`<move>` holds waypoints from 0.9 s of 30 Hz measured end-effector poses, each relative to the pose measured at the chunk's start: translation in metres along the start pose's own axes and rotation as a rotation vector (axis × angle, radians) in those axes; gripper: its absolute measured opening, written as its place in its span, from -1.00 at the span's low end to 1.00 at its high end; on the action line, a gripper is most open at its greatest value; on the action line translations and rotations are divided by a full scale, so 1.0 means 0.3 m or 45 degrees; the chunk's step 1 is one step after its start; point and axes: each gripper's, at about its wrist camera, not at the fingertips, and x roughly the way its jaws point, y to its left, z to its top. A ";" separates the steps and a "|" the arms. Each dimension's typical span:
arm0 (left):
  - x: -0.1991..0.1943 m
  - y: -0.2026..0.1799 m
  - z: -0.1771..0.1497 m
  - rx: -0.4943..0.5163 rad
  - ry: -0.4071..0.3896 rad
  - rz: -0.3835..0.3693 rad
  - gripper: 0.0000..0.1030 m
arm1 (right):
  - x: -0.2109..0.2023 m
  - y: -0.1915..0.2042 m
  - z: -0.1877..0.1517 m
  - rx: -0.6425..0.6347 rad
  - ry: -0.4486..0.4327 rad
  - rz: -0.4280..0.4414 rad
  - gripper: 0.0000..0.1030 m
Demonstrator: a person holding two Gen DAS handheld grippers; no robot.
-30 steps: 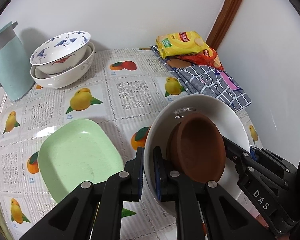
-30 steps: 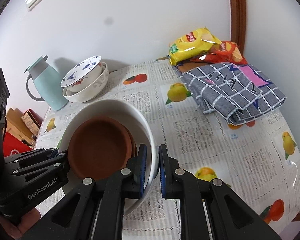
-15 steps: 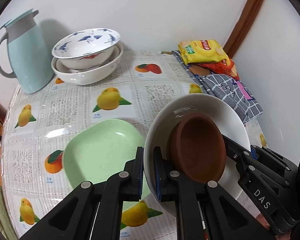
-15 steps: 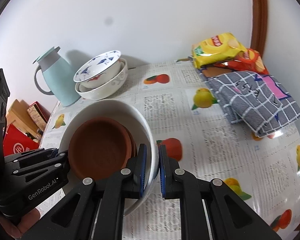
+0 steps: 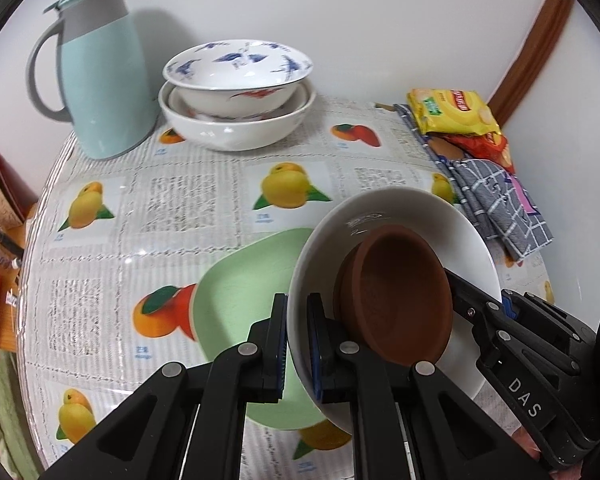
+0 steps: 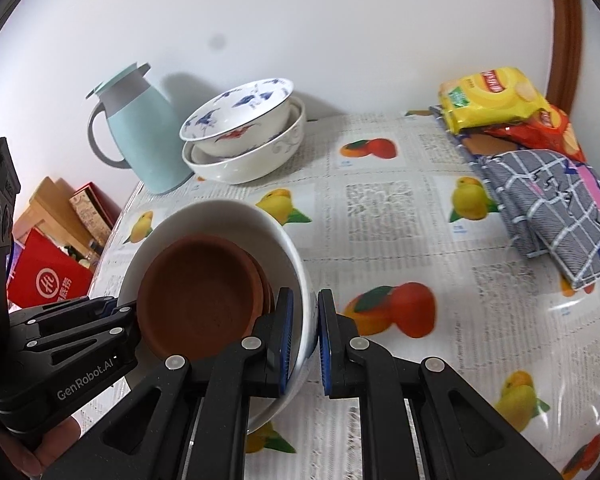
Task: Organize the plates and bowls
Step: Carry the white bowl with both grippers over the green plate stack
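Note:
A large white bowl (image 5: 396,216) (image 6: 220,216) hangs above the table with brown dishes (image 5: 400,292) (image 6: 200,292) nested inside it. My left gripper (image 5: 298,344) is shut on its left rim, and my right gripper (image 6: 303,340) is shut on the opposite rim. Below the bowl, a pale green square plate (image 5: 244,292) lies on the table, partly hidden by it. At the back, a blue-patterned bowl (image 5: 238,68) (image 6: 240,116) sits in a stack inside a wider white bowl (image 5: 236,128) (image 6: 252,160).
A light blue jug (image 5: 96,80) (image 6: 144,140) stands left of the stacked bowls. Snack bags (image 5: 456,116) (image 6: 496,100) and a folded grey checked cloth (image 5: 496,200) (image 6: 548,204) lie at the back right. Red boxes (image 6: 44,276) sit beyond the table's left edge.
Both grippers have carried the white bowl leftwards and slightly down; it now overlaps the green plate. The jug and stacked bowls have come further into view.

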 end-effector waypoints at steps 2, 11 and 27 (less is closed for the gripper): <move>0.009 0.024 -0.003 -0.013 0.007 0.010 -0.81 | 0.021 0.016 0.001 -0.006 0.013 0.010 -0.77; 0.060 0.118 -0.014 -0.061 0.046 0.050 -0.81 | 0.121 0.078 -0.002 -0.035 0.077 0.056 -0.77; 0.153 0.173 -0.030 -0.124 0.111 0.017 -0.79 | 0.248 0.093 -0.008 -0.059 0.177 0.050 -0.77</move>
